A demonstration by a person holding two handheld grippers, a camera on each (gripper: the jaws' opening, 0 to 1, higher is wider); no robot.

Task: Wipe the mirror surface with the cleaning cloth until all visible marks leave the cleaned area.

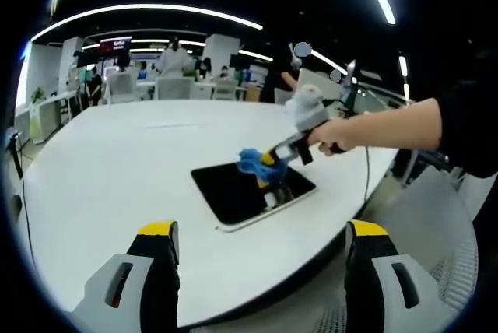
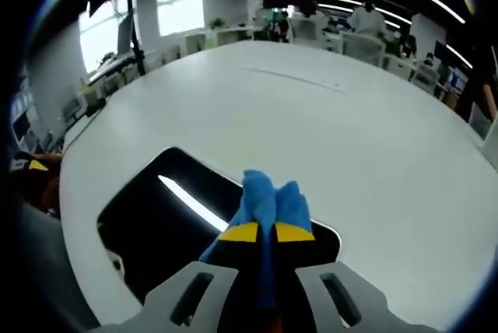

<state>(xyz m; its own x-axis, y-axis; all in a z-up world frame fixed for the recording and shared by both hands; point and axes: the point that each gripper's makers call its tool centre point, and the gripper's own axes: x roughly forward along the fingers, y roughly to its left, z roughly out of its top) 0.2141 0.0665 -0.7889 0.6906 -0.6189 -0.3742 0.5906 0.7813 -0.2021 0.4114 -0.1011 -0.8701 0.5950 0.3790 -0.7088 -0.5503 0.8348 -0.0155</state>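
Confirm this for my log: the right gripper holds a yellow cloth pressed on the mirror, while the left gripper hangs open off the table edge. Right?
Not quite: the cloth is blue, not yellow, as the right gripper view shows; yellow is only the jaw tips. The rest holds: the right gripper is shut on it over the mirror, and the left gripper hangs open.

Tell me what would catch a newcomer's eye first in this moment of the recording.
The blue cloth stands out, pinched in the right gripper and pressed on the dark mirror, which lies flat near the edge of the big white table. In the left gripper view, a hand holds that gripper over the mirror, while the left gripper hangs open off the table's near edge.
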